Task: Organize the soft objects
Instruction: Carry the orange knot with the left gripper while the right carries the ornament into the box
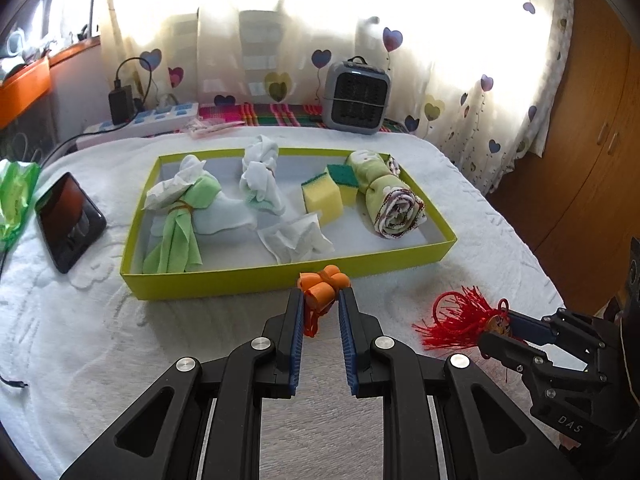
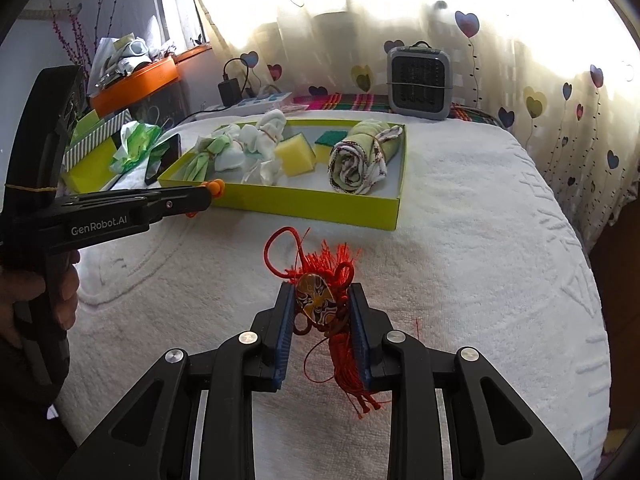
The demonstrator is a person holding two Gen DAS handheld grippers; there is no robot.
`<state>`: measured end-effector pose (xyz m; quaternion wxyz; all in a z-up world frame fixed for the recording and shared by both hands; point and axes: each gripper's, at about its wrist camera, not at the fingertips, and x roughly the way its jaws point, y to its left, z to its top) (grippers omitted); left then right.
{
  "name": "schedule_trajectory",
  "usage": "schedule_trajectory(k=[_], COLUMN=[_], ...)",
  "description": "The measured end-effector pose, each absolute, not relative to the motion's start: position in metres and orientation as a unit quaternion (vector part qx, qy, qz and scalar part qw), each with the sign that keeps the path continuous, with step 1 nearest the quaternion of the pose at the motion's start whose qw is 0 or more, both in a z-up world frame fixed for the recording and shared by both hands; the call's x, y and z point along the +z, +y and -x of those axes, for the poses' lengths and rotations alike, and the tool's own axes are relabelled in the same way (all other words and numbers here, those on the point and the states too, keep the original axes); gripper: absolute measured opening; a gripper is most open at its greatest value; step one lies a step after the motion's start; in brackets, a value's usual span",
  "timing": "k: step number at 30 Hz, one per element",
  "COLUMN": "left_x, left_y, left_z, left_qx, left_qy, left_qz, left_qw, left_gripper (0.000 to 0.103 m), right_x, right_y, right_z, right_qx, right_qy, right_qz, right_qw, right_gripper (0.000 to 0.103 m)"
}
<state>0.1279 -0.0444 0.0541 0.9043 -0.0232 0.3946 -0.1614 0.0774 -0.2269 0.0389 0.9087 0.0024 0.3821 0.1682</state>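
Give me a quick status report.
Left gripper shut on orange bundle. Right gripper shut on red tassel ornament. Yellow-green tray ahead, nothing blocking.

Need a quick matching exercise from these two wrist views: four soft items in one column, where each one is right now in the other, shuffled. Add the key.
Items
1. orange bundle
2. red tassel ornament
3. yellow sponge
4. rolled patterned towel

Places
A. in the right gripper, above the white cover
B. lying at the right end of the green tray
C. in the left gripper, just short of the tray's near wall
D. in the tray's middle, beside a crumpled white tissue

Pairs: 1-C, 2-A, 3-D, 4-B
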Motion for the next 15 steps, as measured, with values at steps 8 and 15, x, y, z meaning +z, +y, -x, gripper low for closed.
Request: schedule_trajectory(k=[8,15], left_x=[0.060,0.069], left_y=[-0.037,-0.030], left_z=[-0.127,-0.130], left_qx=[-0.156,-0.152], left_qy=[0.388,0.376], left_qz=[0.025,0.027], left_qw=[0.908,0.914], left_gripper=[0.016,0.016], right_x=[0.049,0.057], right_y=[-0.227,-0.225], right_z=[-0.082,-0.090], right_qx=[0.165,0.162], right_qy=[0.368,0.358], right_qz=[-0.015,-0.024], right_qw=[0.915,0.919], right_gripper=[0.027,0.027])
